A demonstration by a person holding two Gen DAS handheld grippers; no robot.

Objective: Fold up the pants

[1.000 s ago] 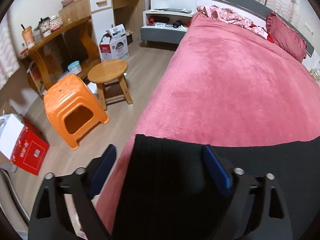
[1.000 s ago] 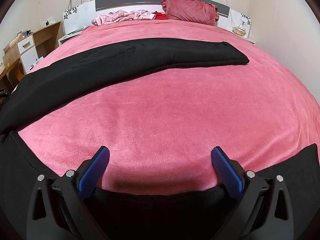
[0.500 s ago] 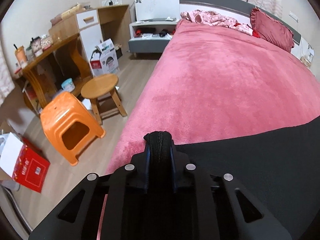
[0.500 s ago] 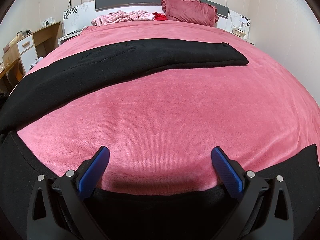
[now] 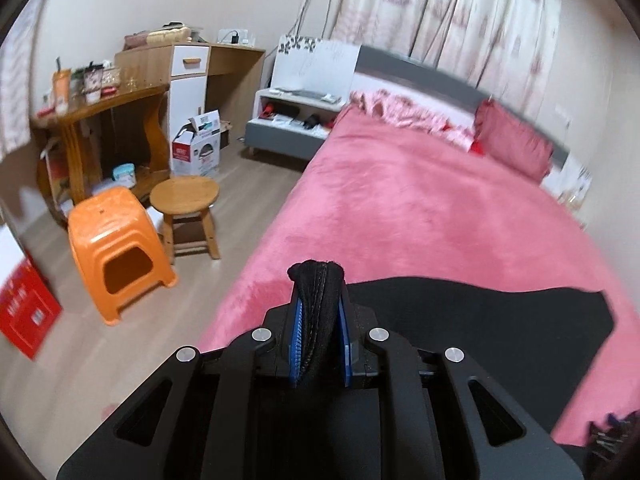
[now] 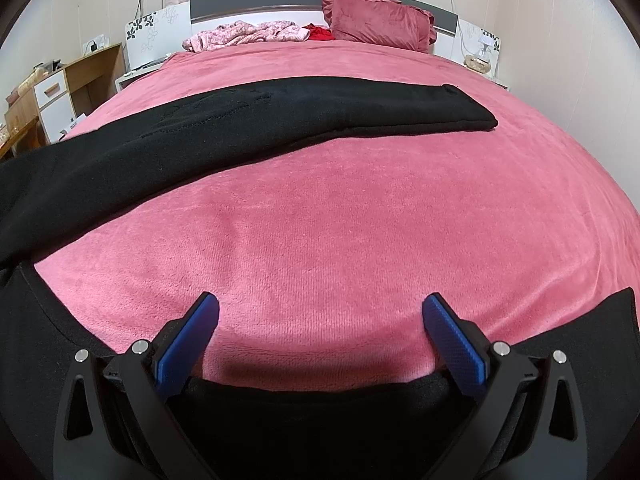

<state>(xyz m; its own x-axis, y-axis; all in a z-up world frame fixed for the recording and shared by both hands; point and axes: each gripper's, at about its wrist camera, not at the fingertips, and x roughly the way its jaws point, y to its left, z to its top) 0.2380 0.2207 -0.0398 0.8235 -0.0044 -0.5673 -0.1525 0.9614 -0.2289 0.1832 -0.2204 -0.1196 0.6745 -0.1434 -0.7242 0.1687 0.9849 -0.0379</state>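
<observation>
The black pants point(image 6: 280, 120) are lying across the pink bed point(image 6: 340, 220), one leg reaching toward its right edge. The left gripper point(image 5: 318, 320) is pinching a bunched pants edge near the bed's left side, beside open floor point(image 5: 224, 216). The right gripper point(image 6: 320, 320) is hovering spread wide, fabric just beneath.

The black knit fabric pants point(image 6: 280, 120) lie spread across the pink plush bed cover point(image 6: 340, 220), one long leg stretched flat toward the red pillow, its cuff end squared. A bunched edge point(image 5: 318, 300) stands lifted off the cover, pinched upright.
</observation>
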